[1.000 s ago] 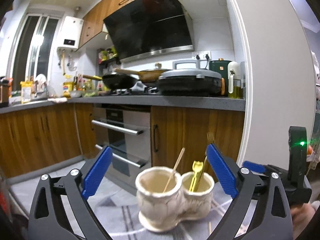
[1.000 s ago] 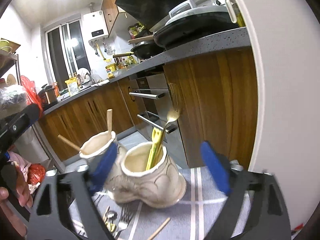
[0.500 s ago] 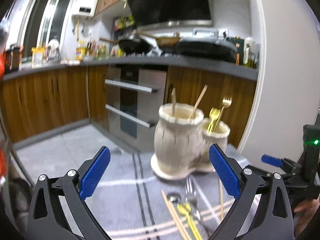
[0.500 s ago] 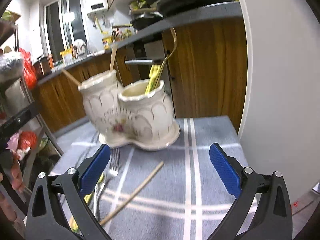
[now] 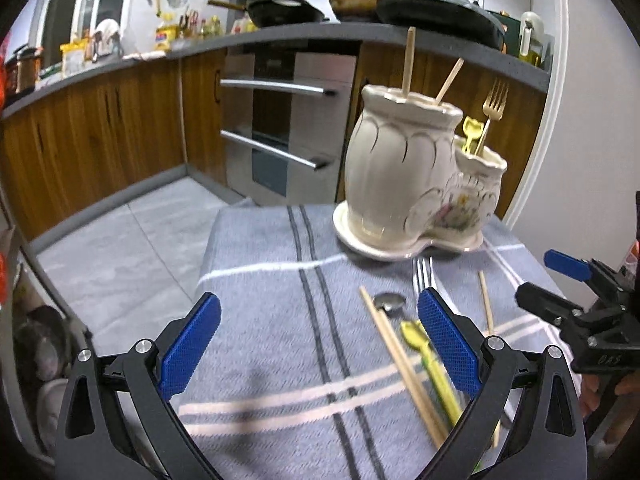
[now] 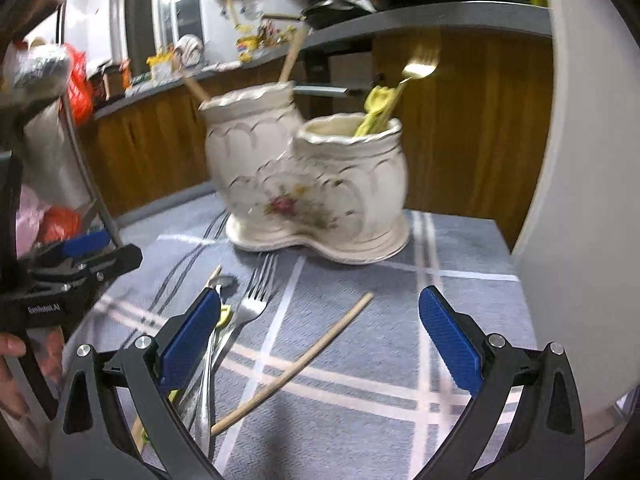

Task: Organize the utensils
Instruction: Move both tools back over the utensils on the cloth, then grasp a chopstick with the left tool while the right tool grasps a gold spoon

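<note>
Utensils (image 6: 248, 312) on cloth; both hand-held grippers, left (image 5: 320, 344) and right (image 6: 320, 344), low, level, wide open, empty.

Cream double holder (image 6: 308, 184) upright on cloth, chopsticks and fork inside; fork (image 6: 250, 308), chopstick (image 6: 296, 364) lying loose

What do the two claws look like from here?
Both match: black skeletal frames with triangular cut-outs and silver screw heads, and flat blue pads with a fine grid texture. The left claw shows white lettering on its body in the right wrist view; the right claw has faint embossed lettering in the left wrist view.
</note>
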`<action>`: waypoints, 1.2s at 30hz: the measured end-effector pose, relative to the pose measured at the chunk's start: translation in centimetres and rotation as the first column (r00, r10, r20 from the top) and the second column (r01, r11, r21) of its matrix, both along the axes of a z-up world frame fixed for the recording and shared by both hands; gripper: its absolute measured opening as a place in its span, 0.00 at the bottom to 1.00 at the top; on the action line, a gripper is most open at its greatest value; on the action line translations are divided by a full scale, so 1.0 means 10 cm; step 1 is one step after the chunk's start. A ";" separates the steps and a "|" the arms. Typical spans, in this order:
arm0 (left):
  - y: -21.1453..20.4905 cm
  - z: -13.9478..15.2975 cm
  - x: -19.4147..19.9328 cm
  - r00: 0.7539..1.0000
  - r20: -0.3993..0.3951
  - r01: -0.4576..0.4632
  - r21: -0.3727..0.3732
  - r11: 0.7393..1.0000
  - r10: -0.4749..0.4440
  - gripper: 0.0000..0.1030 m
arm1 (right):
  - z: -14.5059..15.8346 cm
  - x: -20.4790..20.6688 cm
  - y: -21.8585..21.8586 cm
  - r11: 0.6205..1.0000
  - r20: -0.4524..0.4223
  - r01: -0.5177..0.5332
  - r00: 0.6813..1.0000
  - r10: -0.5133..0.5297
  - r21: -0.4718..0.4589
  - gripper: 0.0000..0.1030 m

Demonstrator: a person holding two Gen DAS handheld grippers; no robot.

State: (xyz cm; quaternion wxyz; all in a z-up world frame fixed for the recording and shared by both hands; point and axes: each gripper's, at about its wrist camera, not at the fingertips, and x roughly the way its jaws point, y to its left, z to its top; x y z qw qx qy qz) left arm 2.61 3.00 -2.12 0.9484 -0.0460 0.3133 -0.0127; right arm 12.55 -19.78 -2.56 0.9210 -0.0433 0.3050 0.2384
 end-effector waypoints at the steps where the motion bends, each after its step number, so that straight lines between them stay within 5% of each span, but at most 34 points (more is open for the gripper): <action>1: 0.01 -0.02 0.00 1.000 -0.010 0.006 0.001 1.000 -0.006 0.95 | -0.02 0.01 0.04 1.000 -0.015 -0.012 1.000 0.012 -0.005 0.95; 5: 0.02 -0.06 0.00 0.999 -0.044 0.020 0.029 0.999 -0.019 0.95 | -0.07 0.03 0.13 0.998 -0.060 -0.062 0.996 0.063 0.017 0.95; 8: 0.10 -0.07 0.02 0.998 -0.057 0.013 0.005 1.000 -0.013 0.95 | -0.10 0.05 0.28 0.995 -0.093 -0.103 0.990 0.104 0.011 0.85; 13: 0.23 -0.15 0.06 0.995 -0.096 0.003 -0.063 0.998 -0.009 0.95 | -0.17 0.13 0.56 0.988 -0.144 -0.152 0.979 0.146 -0.034 0.54; 19: 0.25 -0.16 0.04 0.995 -0.100 0.018 -0.062 0.998 -0.024 0.95 | -0.24 0.23 0.84 0.978 -0.197 -0.190 0.965 0.171 -0.082 0.25; 28: 0.26 -0.16 0.02 0.994 -0.102 0.036 -0.070 0.997 -0.043 0.95 | -0.33 0.35 0.97 0.978 -0.238 -0.180 0.959 0.151 -0.103 0.21; 31: 0.26 -0.16 0.02 0.994 -0.104 0.036 -0.072 0.997 -0.044 0.95 | -0.34 0.37 0.95 0.981 -0.252 -0.179 0.955 0.155 -0.076 0.03; 36: 0.24 -0.18 0.03 0.993 -0.110 0.040 -0.069 0.997 -0.047 0.95 | -0.25 0.35 0.78 0.986 -0.227 -0.164 0.962 0.155 -0.022 0.03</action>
